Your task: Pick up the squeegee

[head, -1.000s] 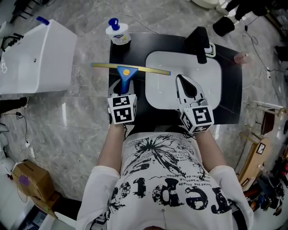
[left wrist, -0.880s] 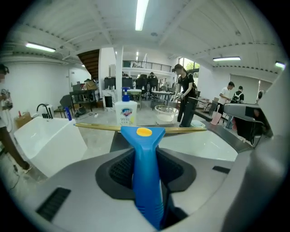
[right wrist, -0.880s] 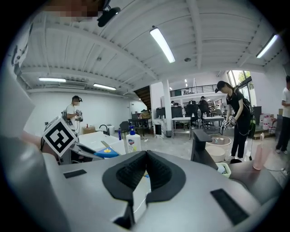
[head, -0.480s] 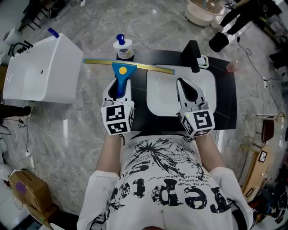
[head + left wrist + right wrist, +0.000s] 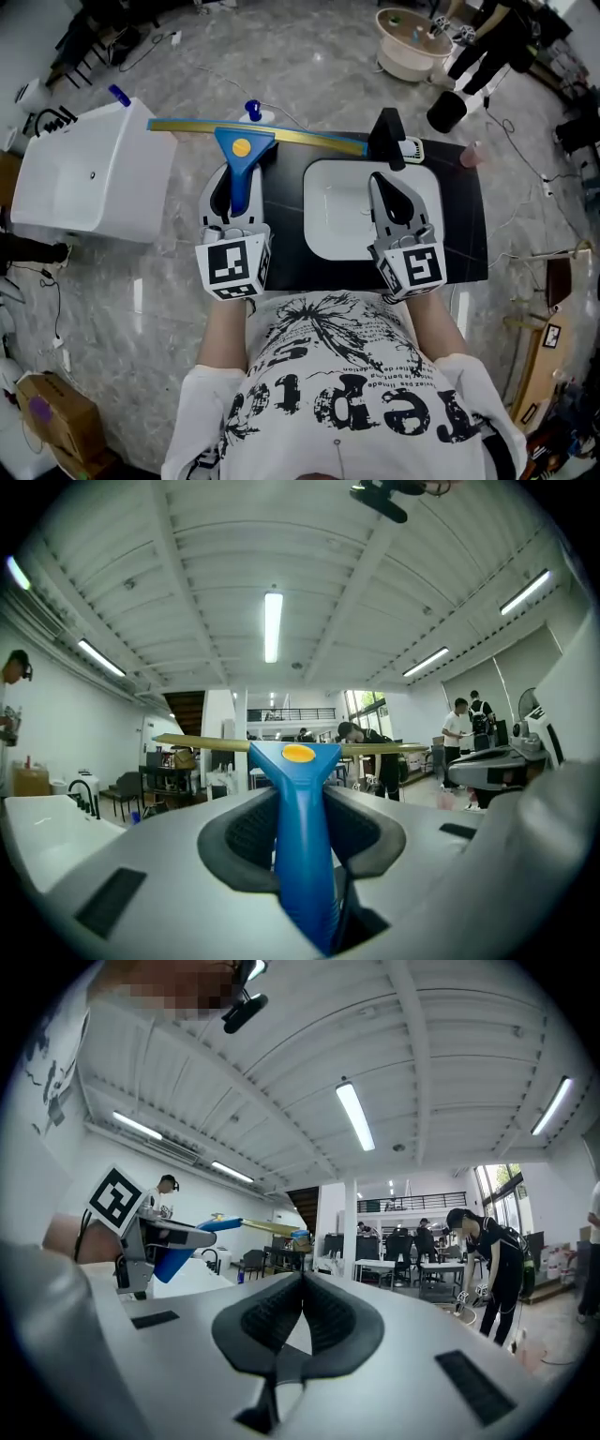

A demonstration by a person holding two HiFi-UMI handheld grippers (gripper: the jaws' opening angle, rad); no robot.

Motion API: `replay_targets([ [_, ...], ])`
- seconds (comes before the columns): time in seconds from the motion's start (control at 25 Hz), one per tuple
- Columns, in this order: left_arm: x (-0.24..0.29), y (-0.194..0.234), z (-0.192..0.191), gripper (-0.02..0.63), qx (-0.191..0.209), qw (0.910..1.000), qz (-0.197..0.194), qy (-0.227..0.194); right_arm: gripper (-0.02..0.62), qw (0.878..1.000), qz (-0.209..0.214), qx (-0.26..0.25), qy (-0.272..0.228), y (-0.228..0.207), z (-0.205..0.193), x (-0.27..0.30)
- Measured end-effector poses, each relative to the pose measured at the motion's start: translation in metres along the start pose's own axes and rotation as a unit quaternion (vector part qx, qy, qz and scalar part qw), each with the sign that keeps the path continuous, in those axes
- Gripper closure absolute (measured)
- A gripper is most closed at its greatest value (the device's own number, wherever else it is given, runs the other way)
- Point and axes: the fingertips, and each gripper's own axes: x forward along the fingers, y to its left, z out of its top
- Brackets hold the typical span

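**A:** Where's the squeegee [image 5: 246,155] sitting?

**B:** It isn't sitting. The left gripper [image 5: 239,178] is clamping its blue plastic handle between narrowed jaws, with the long yellowish blade lying crosswise beyond the fingertips. Seen from the head, it's hanging over the black mat's [image 5: 469,225] left edge.

**A:** Anything crowding the blade?

**B:** Its left tip is showing over the corner of the white box [image 5: 94,178], and its right tip is ending near a black upright object [image 5: 386,136] (how high above them, I can't tell). Grey marbled floor [image 5: 309,66] is lying open beyond.

**A:** And the count?

**B:** Two grippers, one squeegee, one mat, one smooth white rounded tray [image 5: 328,234], one box and one blue-capped bottle [image 5: 251,111]. The right gripper [image 5: 389,187] is hovering over the tray, its ribbed black pads pressing together on nothing.
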Motion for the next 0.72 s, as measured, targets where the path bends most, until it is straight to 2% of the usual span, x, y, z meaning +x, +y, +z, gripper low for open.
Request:
replay_targets([
  [0.12, -0.002, 0.000, 0.015, 0.466, 0.007, 0.9997, 0.003, -0.024, 0.581, 1.000, -0.002, -0.003, -0.010, -0.003, 0.011, -0.004],
  [0.24, -0.001, -0.003, 0.021, 0.466, 0.015, 0.9994, 0.003, -0.030, 0.581, 1.000, -0.003, -0.012, -0.026, -0.006, 0.021, -0.007],
  [0.4, 0.003, -0.002, 0.019, 0.466, 0.012, 0.9996, 0.004, -0.024, 0.581, 0.999, -0.004, -0.022, -0.039, -0.005, 0.029, -0.008],
  [0.72, 0.011, 0.000, 0.006, 0.466, 0.006, 1.0000, 0.003, -0.004, 0.583, 0.999, 0.008, -0.026, -0.031, 0.000, 0.025, -0.005],
])
